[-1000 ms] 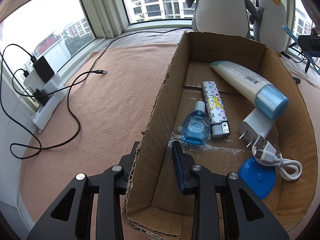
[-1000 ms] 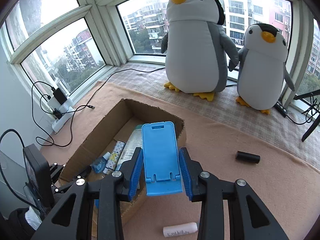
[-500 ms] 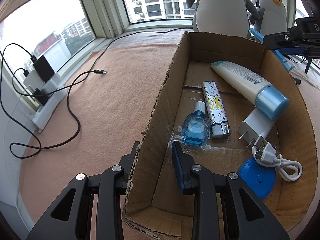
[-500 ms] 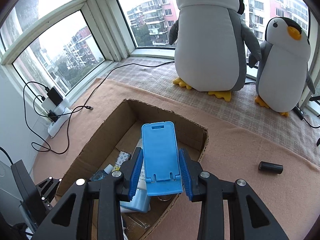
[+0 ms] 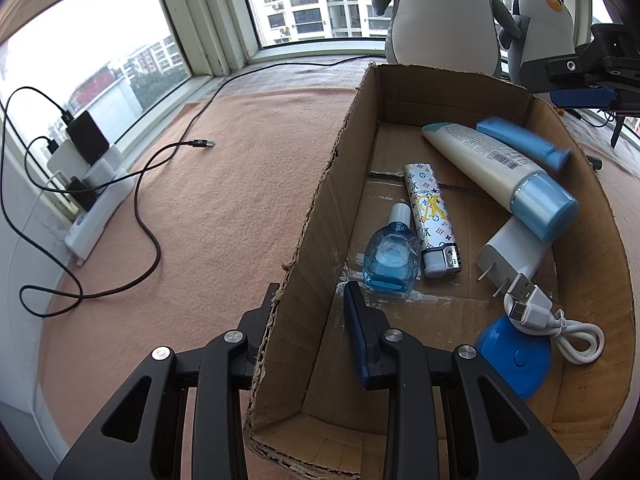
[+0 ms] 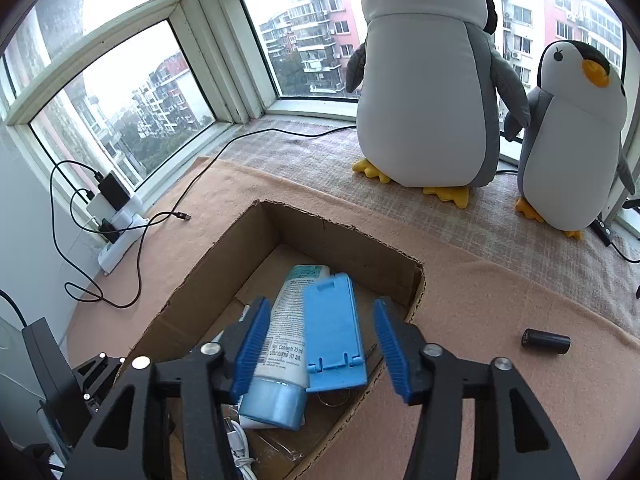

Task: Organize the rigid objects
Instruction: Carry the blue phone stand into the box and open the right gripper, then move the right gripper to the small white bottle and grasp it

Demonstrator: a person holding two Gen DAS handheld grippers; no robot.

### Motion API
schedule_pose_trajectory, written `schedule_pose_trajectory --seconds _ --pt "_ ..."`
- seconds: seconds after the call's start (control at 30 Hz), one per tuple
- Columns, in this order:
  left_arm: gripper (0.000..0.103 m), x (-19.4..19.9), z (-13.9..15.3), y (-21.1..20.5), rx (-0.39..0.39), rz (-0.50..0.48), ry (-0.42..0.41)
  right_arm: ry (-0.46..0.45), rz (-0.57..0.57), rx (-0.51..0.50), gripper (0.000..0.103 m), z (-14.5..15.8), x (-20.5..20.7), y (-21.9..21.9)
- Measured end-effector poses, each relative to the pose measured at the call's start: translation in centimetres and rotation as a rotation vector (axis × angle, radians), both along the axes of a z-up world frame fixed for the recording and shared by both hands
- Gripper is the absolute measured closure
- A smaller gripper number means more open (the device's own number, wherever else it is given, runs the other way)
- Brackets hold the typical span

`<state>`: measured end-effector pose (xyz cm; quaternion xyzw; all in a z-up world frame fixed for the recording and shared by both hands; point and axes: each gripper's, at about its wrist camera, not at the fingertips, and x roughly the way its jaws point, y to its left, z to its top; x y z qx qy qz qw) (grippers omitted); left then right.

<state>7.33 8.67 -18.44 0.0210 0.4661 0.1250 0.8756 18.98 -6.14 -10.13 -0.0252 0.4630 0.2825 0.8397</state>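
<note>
My right hand-held gripper hangs wide open above the cardboard box, gripping nothing. The blue phone stand lies between and below its fingers, inside the box, leaning on the lotion tube. My left hand-held gripper straddles the box's near wall, its fingers on either side.
</note>
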Motion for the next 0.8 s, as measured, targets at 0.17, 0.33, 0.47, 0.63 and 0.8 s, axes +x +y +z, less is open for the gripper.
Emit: schedule_pose_trajectory --seconds 0.17,0.33,0.47,0.63,0.8 --pt "0.075 0.0 0.0 0.0 0.000 0.000 0.000 -0.009 -0.009 0.000 0.043 0.3 0.1 -0.4" --pt "0.075 0.0 0.0 0.0 0.000 0.000 0.000 -0.008 -0.013 0.005 0.043 0.5 0.2 -1.3" --pt "0.075 0.0 0.0 0.0 -0.001 0.000 0.000 -0.011 -0.022 0.006 0.043 0.7 0.3 -2.4" --pt "0.075 0.0 0.0 0.0 0.000 0.000 0.000 -0.006 -0.045 0.009 0.043 1.1 0.3 -4.7" --pt "0.075 0.0 0.0 0.0 -0.001 0.000 0.000 0.017 -0.064 -0.013 0.043 1.0 -0.7 -7.5"
